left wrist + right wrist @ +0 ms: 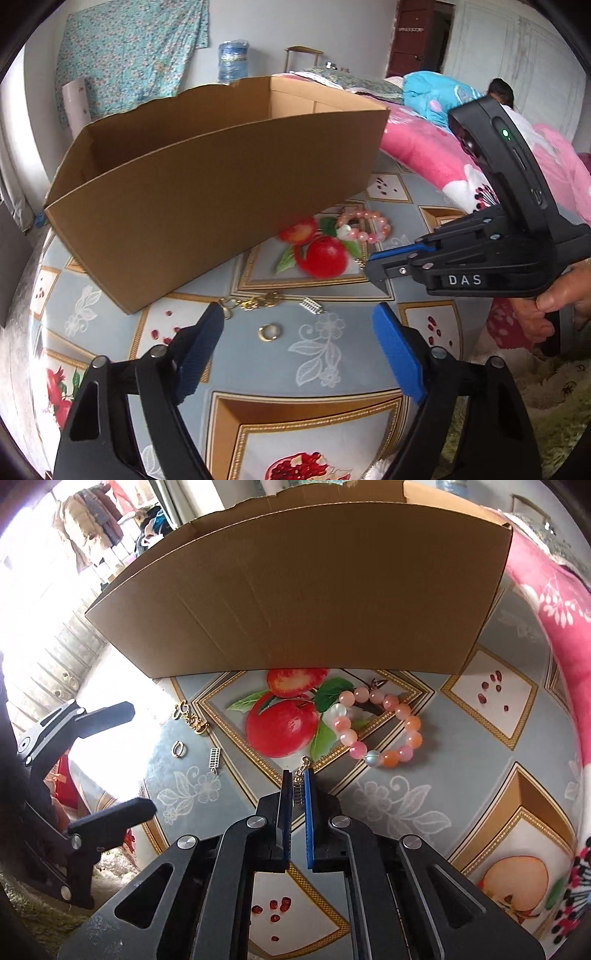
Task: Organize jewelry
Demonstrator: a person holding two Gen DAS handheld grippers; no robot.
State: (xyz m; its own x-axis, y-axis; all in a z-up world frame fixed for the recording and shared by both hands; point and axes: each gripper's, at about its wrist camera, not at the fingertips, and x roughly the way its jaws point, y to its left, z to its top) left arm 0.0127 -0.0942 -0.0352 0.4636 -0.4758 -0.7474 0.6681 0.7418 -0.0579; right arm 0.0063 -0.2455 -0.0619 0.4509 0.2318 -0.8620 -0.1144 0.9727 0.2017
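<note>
Your right claw (297, 775) sits low in its own view, at about six o'clock, and it is clenched on a small silver earring (300, 788): the narrow charm stands upright between the two pads, and its fine chain link pokes out past the tips toward twelve o'clock. In the left wrist view that same claw (380, 271) comes in from three o'clock, gripped by your hand (554, 306), its tips closed to a point over the counter (332, 369).

Your left claw (297, 325) is released, its jaws standing well apart with nothing between them, above the patterned cloth of the counter. Just past its tips lies a gold ring (269, 332), flat on the cloth. A little further, at about one o'clock of the ring, lies a second small silver earring (313, 305), and beside it at eleven o'clock a gold chain piece (255, 303) stretches along near the foot of the cardboard box (221, 192).

From the right wrist view, the pink and orange bead bracelet (384, 731) lies in a loop at about one o'clock of your right claw, resting on the printed apples, near the box wall (314, 598) but apart from it. The ring (179, 748), earring (215, 760) and gold piece (192, 718) sit at ten o'clock, close to your left claw (142, 757).

The box stands open-topped at the far side of the counter, and what it holds cannot be seen.
</note>
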